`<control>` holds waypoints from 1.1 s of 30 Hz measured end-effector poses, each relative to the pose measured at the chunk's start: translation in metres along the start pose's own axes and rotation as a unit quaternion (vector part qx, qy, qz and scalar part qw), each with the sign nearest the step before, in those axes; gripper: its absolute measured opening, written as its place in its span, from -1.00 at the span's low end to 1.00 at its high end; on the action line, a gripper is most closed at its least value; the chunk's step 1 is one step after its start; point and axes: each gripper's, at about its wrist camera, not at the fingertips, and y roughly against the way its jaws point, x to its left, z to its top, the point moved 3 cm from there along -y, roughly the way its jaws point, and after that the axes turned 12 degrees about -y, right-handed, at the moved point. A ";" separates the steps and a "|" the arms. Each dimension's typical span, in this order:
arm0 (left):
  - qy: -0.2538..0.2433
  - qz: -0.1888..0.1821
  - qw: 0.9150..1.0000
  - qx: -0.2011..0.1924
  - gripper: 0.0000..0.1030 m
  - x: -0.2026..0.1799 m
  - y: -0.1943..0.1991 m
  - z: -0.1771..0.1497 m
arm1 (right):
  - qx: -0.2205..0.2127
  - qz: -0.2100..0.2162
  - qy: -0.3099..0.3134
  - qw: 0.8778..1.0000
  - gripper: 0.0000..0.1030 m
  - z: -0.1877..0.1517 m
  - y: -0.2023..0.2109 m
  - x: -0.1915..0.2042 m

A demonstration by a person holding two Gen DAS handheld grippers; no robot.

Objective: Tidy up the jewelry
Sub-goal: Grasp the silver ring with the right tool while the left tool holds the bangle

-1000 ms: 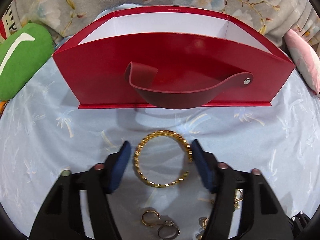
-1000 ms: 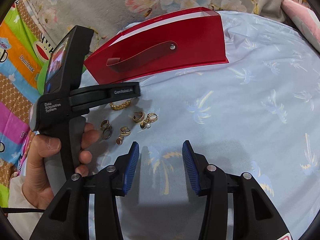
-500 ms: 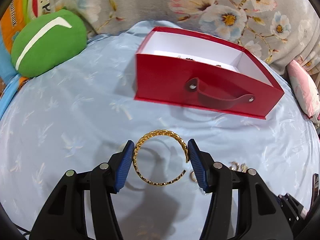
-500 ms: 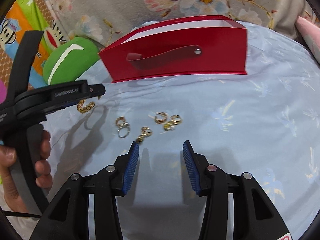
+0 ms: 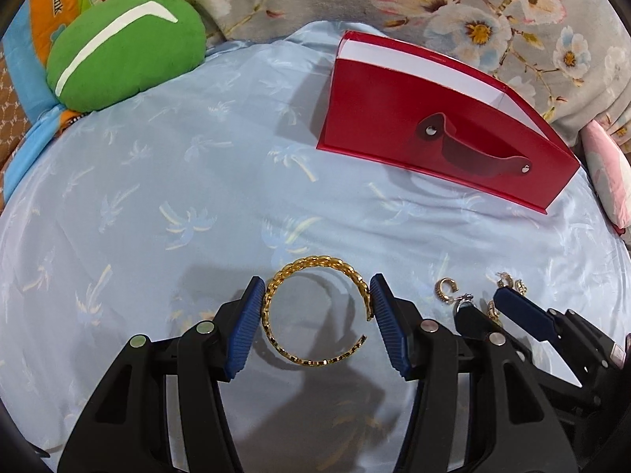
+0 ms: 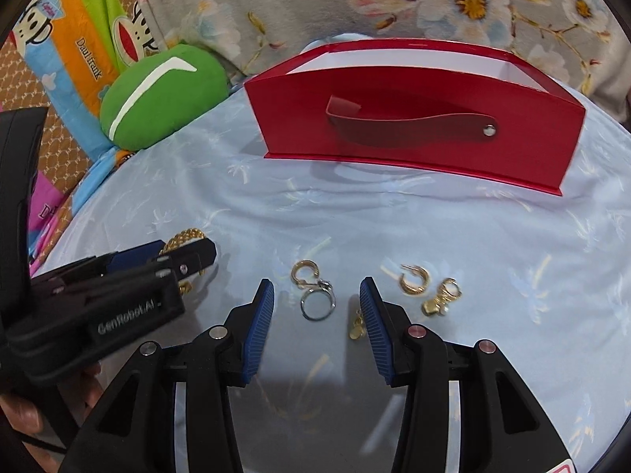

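A gold chain bracelet (image 5: 315, 263) hangs just above the pale blue cloth, with my left gripper (image 5: 317, 287) shut on it, one blue pad against each side. The open red box (image 5: 434, 130) with a strap handle stands beyond, up and to the right. My right gripper (image 6: 316, 287) is open low over the loose pieces. A gold hoop (image 6: 303, 272) and a silver ring (image 6: 317, 307) lie between its fingers, untouched. A small gold charm (image 6: 357, 329) sits by its right pad. Another gold hoop (image 6: 414, 280) and a pearl earring (image 6: 439, 299) lie further right. The left gripper (image 6: 185, 254) shows at the left there.
A green cushion (image 5: 126, 39) lies at the back left and a pink one (image 5: 607, 169) at the right edge. Floral fabric (image 5: 473, 8) rises behind the box. The blue palm-print cloth (image 5: 157, 197) covers the rounded surface, which drops off at the left.
My left gripper carried the bracelet back and to the left, away from the red box. My right gripper moved up to the earrings, so the hoop and ring now lie between its fingers.
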 end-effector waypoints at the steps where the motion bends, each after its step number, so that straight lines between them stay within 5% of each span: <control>1: 0.002 -0.002 1.000 0.002 0.04 0.001 -0.001 -0.001 | 0.001 -0.002 0.000 1.000 -0.17 0.001 -0.002 0.001; 6: 0.009 -0.008 1.000 0.005 0.04 0.004 -0.005 -0.005 | 0.014 -0.016 0.009 1.000 -0.29 0.003 -0.010 0.002; 10: 0.001 -0.003 1.000 0.002 0.04 0.001 -0.005 -0.006 | 0.016 -0.032 0.027 0.999 -0.65 0.003 -0.012 0.002; 26: 0.007 -0.015 1.000 -0.007 0.04 0.002 -0.001 -0.004 | -0.017 -0.017 0.022 0.999 -0.66 -0.002 0.015 -0.003; 33: -0.005 0.001 1.000 -0.028 0.04 0.000 0.018 0.016 | -0.062 -0.011 -0.006 0.998 -0.66 0.022 0.052 -0.023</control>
